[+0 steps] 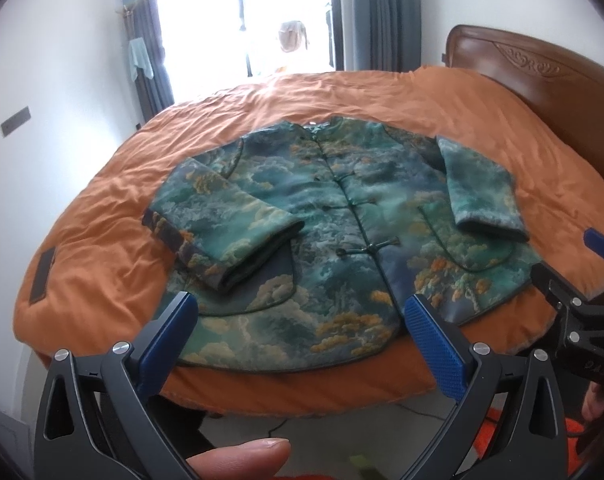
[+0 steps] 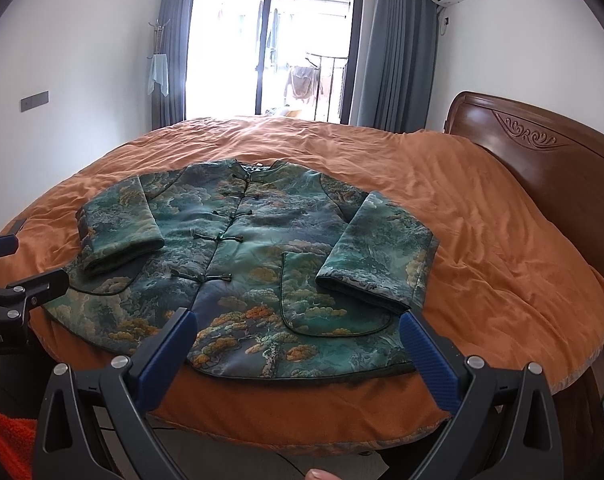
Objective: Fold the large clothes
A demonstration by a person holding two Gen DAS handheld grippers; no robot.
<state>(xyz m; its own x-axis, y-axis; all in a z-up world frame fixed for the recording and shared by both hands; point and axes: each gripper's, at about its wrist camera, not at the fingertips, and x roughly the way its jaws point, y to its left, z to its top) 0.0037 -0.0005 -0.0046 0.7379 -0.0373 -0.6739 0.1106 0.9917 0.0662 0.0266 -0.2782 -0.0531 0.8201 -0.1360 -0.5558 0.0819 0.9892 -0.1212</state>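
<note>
A green padded jacket (image 1: 334,216) with a cloud and tree print and knot buttons lies flat, front up, on the orange bedspread (image 1: 102,208), collar towards the window. Both sleeves are folded in over the front. The same jacket (image 2: 238,264) fills the middle of the right wrist view. My left gripper (image 1: 302,308) hovers open above the jacket's near hem, holding nothing. My right gripper (image 2: 298,320) is also open and empty, above the hem on the pocket side. Each gripper shows at the edge of the other's view.
A carved wooden headboard (image 2: 542,152) stands at the right. Beyond the bed is a glass balcony door (image 2: 270,48) with grey curtains. A dark rectangular patch (image 1: 42,276) sits on the bedspread's left edge. A thumb (image 1: 242,456) shows at the bottom. Cables lie on the floor under the bed.
</note>
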